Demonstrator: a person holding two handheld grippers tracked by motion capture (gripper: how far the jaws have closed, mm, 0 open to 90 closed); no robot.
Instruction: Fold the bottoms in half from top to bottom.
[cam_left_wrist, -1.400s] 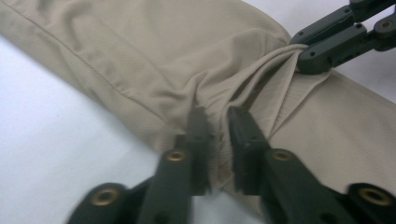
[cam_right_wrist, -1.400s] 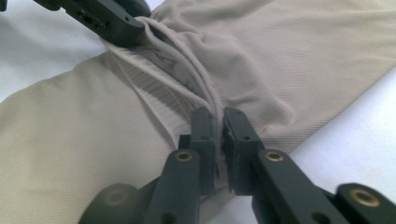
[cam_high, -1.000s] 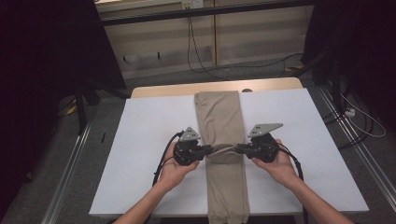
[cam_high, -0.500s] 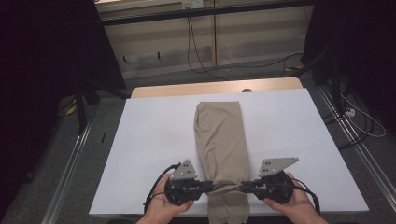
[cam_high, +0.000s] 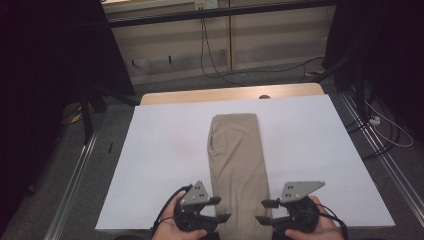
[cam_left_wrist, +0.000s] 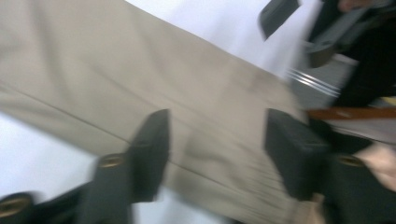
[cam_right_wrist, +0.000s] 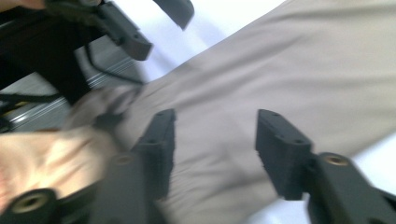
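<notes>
Where the white table (cam_high: 165, 165) runs from its far wooden edge to the near edge, the folded khaki trousers (cam_high: 236, 165) lie as a long strip down the middle, far end well short of the far edge, near end reaching the near edge between the two grippers. Trousers flat on the table, one lengthwise seam line visible in the left gripper view (cam_left_wrist: 93, 116), fabric smooth apart from light creasing. Left gripper (cam_high: 222, 210) sits at the near edge, just beside the strip's left side, jaws pointing inward toward the cloth and spread apart; its own view shows both black jaws over the khaki with a wide gap, nothing pinched, though the frame is blurred and I can't tell whether the tips touch the fabric. Right gripper (cam_high: 262, 212) mirrors it at the near edge on the strip's right side, jaws likewise spread and facing inward; its own view (cam_right_wrist: 212, 140) shows the jaws wide over the cloth, nothing between them, contact unclear. Both grippers near each other, apart, with the trousers' near end between. Person's hands wrap each gripper body from below at the near edge. Grey three-cornered plates sit on top of both.
</notes>
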